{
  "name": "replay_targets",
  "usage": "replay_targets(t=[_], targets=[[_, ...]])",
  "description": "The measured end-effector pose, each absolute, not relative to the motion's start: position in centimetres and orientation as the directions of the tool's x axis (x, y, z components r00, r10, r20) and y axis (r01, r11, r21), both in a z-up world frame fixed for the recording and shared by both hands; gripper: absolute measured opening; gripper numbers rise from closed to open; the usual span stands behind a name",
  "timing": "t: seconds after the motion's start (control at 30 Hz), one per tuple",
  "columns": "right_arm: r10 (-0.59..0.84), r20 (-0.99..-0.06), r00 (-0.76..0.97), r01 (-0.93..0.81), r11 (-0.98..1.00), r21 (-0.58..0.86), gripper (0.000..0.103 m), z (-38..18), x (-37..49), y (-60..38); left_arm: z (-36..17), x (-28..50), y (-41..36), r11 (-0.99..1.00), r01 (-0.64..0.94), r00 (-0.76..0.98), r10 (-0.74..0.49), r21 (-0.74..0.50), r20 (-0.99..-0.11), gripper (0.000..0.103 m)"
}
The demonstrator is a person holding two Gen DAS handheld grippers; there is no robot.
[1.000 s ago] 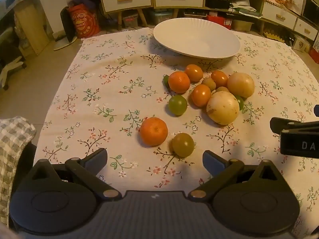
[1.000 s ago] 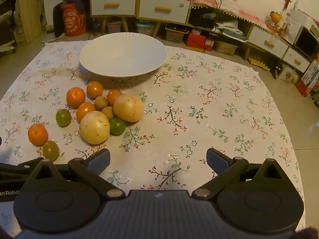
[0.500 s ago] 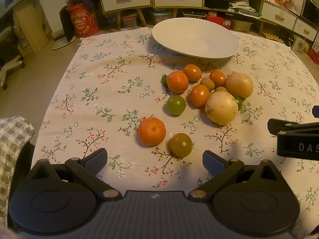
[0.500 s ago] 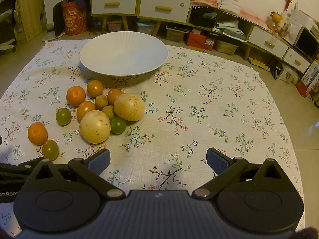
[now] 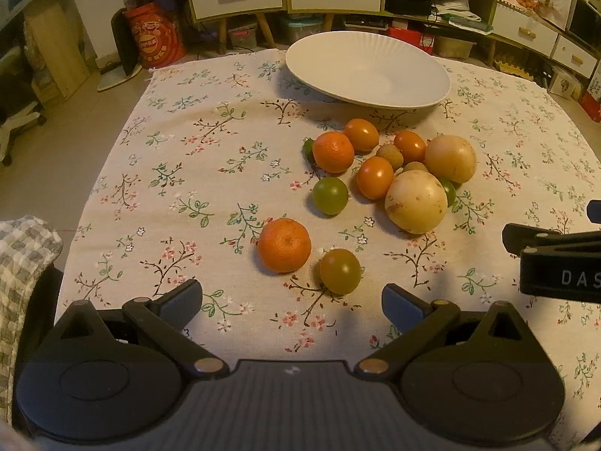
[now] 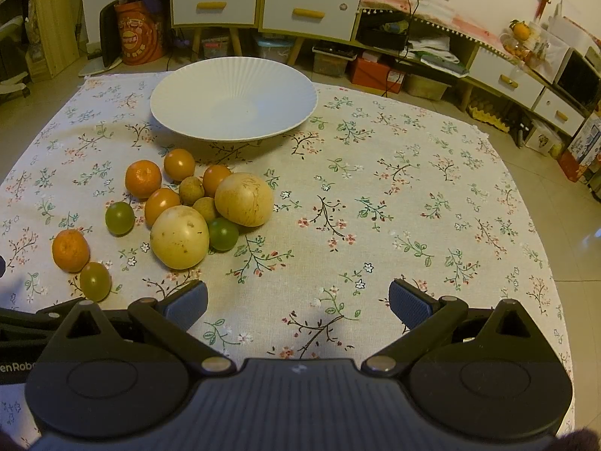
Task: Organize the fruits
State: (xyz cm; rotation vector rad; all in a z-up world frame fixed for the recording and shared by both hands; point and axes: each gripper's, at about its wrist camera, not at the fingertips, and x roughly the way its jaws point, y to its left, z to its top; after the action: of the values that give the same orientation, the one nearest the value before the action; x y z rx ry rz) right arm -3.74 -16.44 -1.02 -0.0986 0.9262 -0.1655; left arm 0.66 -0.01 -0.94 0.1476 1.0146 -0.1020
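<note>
A white ribbed plate (image 5: 370,71) (image 6: 233,103) stands empty at the far side of the floral tablecloth. A cluster of fruit lies before it: two large pale yellow fruits (image 5: 416,202) (image 6: 179,236), several orange and green small ones. A mandarin (image 5: 284,245) (image 6: 70,250) and a greenish tomato (image 5: 340,270) (image 6: 95,280) lie apart, just ahead of my left gripper (image 5: 291,300), which is open and empty. My right gripper (image 6: 298,300) is open and empty over bare cloth, right of the cluster.
The table (image 6: 413,206) has edges on all sides with floor beyond. A checked cloth (image 5: 22,259) sits at the left edge. Low cabinets (image 6: 263,7) stand behind the table. The right gripper's side shows in the left wrist view (image 5: 556,259).
Both grippers have crept slightly forward and the fruit sits a little nearer in view. The jaws stay open and nothing on the table has moved.
</note>
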Motion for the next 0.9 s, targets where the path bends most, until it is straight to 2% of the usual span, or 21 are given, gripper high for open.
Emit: replay_targets(t=[0.9], targets=[[-0.184, -0.788, 0.587, 0.097, 0.983, -0.157, 0.103, -1.0, -3.68, -16.33, -0.99, 0.7, -0.03, 0.985, 0.16, 0.518, -0.023, 0.071, -0.855, 0.093]])
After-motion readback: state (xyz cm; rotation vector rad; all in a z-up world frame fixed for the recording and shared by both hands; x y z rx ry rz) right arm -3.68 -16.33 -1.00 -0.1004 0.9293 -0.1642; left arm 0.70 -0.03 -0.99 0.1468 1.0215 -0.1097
